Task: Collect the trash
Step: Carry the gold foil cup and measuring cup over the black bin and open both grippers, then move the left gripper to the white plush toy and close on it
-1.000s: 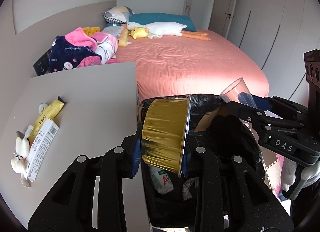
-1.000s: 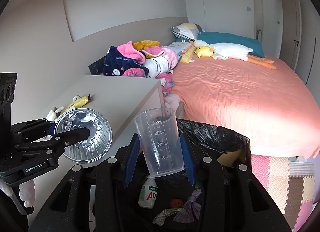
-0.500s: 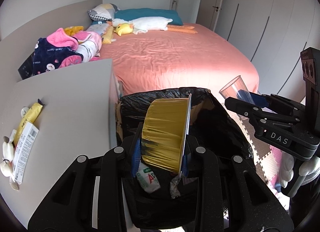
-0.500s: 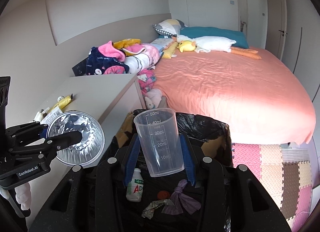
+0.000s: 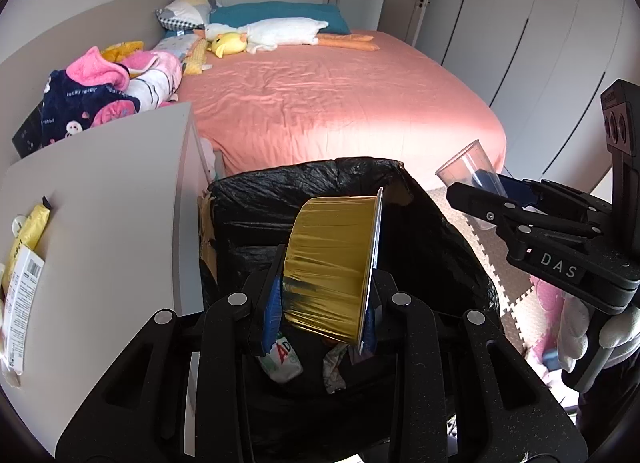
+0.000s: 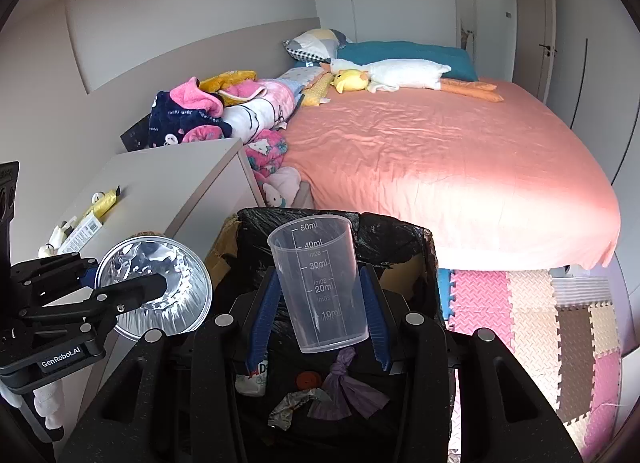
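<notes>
My left gripper is shut on a gold foil bowl, held on its side above the black-lined trash bin. In the right wrist view the bowl shows its silver inside at the left. My right gripper is shut on a clear plastic measuring cup, upright over the bin. The cup also shows at the right of the left wrist view. Inside the bin lie a small white bottle, a purple scrap and crumpled foil.
A grey bedside cabinet stands left of the bin, with a yellow wrapper and a white barcode box on it. A pink bed with soft toys lies behind. Foam floor mats lie to the right.
Both grippers have moved with their loads from beside the cabinet to over the bin's opening. More of the bin's inside shows now. Both grips are unchanged.
</notes>
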`<state>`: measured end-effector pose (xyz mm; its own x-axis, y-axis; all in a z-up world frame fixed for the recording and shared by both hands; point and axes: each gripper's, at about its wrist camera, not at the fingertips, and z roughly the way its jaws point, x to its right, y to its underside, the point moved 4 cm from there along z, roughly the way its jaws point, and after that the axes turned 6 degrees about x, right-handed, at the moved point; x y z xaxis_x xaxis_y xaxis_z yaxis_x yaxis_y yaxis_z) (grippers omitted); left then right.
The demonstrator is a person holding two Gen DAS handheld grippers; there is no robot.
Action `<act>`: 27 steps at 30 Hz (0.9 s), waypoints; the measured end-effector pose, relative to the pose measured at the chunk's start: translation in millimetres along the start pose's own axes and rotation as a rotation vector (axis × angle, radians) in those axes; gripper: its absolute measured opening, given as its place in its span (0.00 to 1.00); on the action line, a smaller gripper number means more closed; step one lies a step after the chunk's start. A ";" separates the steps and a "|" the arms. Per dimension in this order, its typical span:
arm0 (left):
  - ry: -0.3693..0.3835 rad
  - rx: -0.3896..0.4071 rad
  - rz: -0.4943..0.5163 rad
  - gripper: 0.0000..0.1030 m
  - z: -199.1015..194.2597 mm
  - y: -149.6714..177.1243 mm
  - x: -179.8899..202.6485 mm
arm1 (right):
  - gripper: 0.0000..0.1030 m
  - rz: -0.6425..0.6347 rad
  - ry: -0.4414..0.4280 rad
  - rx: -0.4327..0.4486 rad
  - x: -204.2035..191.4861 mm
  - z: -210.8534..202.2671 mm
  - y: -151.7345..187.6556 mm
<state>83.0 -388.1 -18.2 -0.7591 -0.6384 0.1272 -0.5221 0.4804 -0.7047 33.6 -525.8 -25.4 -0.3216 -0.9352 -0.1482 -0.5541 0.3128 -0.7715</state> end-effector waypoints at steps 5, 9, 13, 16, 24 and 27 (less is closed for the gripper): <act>-0.013 0.036 -0.059 0.94 -4.2 -3.0 -10.8 | 0.65 0.011 0.044 0.035 3.4 -6.3 -7.5; -0.034 0.043 -0.053 0.94 -6.4 -4.7 -12.6 | 0.71 0.014 0.062 0.038 4.9 -7.6 -10.6; -0.034 0.044 -0.061 0.94 -7.4 -4.0 -14.4 | 0.74 0.006 0.069 0.032 2.2 -6.2 -9.8; -0.039 0.046 -0.058 0.94 -8.7 -3.6 -18.1 | 0.74 0.006 0.065 0.028 -0.3 -4.8 -9.0; -0.065 0.053 -0.086 0.94 -18.6 4.2 -34.8 | 0.79 -0.014 0.043 0.020 -18.8 0.4 -8.0; -0.097 0.058 -0.095 0.94 -25.4 10.0 -46.4 | 0.81 -0.026 0.030 0.037 -31.6 1.5 -9.8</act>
<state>103.1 -338.4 -13.4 -0.6650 -0.7357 0.1287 -0.5640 0.3816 -0.7323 50.4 -499.6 -14.1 -0.3305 -0.9375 -0.1091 -0.5341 0.2811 -0.7973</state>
